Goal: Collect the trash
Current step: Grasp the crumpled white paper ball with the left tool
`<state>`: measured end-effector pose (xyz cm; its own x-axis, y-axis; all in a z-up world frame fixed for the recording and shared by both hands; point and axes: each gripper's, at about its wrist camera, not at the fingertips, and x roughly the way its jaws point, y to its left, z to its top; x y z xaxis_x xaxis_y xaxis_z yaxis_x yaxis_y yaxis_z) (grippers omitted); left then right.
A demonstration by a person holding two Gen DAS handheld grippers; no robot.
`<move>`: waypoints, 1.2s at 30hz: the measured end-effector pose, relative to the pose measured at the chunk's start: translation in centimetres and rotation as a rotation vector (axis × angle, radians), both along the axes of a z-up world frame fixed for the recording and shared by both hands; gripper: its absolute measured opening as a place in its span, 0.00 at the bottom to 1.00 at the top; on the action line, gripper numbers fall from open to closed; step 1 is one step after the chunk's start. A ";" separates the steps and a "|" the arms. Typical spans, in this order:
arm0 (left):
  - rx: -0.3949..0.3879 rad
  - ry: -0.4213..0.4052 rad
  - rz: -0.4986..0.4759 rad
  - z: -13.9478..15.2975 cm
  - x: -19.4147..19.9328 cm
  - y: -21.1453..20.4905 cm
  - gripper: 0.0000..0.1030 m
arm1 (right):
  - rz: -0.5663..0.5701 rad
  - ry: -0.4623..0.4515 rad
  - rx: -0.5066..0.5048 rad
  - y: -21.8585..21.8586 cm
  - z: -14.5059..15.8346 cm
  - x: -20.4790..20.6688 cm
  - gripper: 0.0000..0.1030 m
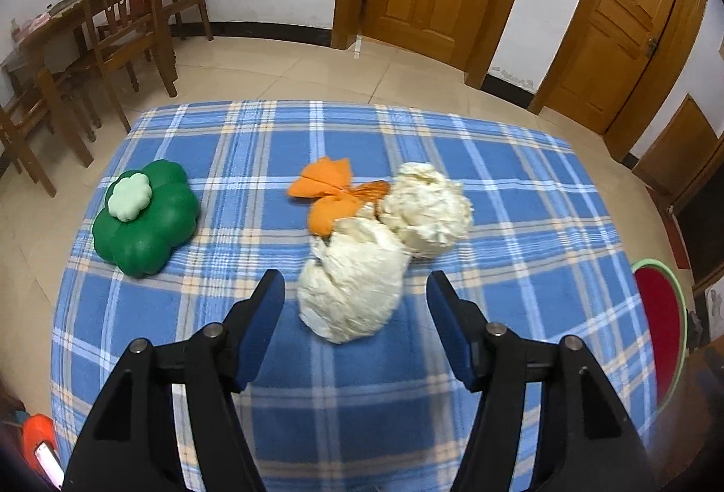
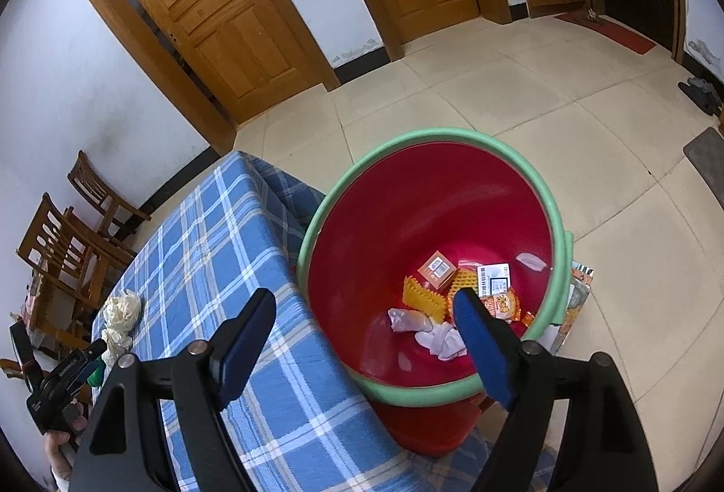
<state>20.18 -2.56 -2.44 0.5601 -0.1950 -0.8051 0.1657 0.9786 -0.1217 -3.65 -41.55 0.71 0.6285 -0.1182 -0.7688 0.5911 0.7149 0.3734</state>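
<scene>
Two paper wads (image 1: 384,257) just ahead of spread, empty left tool (image 1: 356,288); right tool (image 2: 364,311), also spread, over bin (image 2: 344,193).

Blue plaid tablecloth (image 1: 226,157), red bin (image 2: 407,198) (green-rimmed), seemingly cream wads (image 1: 353,288).

Two paper wads (image 1: 384,257) lie just ahead of the left gripper (image 1: 355,288), a wrapper (image 1: 337,193) behind them, a clover-shaped box (image 1: 147,216) far left; the bin (image 2: 316,220) sits below the right gripper (image 2: 362,311).
</scene>
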 end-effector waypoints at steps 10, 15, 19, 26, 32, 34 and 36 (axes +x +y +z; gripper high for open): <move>-0.019 0.036 0.007 -2.3 1.6 0.7 0.63 | 0.098 0.003 -0.037 2.9 1.4 2.8 0.80; -0.065 0.060 0.000 -2.9 1.6 1.0 0.42 | 0.178 -0.010 -0.036 4.8 2.7 5.0 0.80; -0.110 0.068 0.000 -2.9 1.3 1.5 0.34 | 0.237 -0.020 -0.057 6.7 3.5 6.8 0.80; -0.142 -0.005 0.049 -0.8 0.0 4.3 0.34 | 0.338 -0.026 -0.089 10.5 3.7 10.9 0.80; -0.115 -0.069 0.141 0.0 -0.4 6.9 0.34 | 0.437 -0.026 -0.086 14.4 2.8 14.7 0.80; -0.105 -0.079 0.171 -0.2 -0.4 7.7 0.34 | 0.476 -0.027 -0.088 16.1 2.4 16.1 0.80; -0.110 -0.079 0.201 -0.7 -0.3 8.6 0.34 | 0.512 -0.031 -0.091 17.7 2.1 17.4 0.80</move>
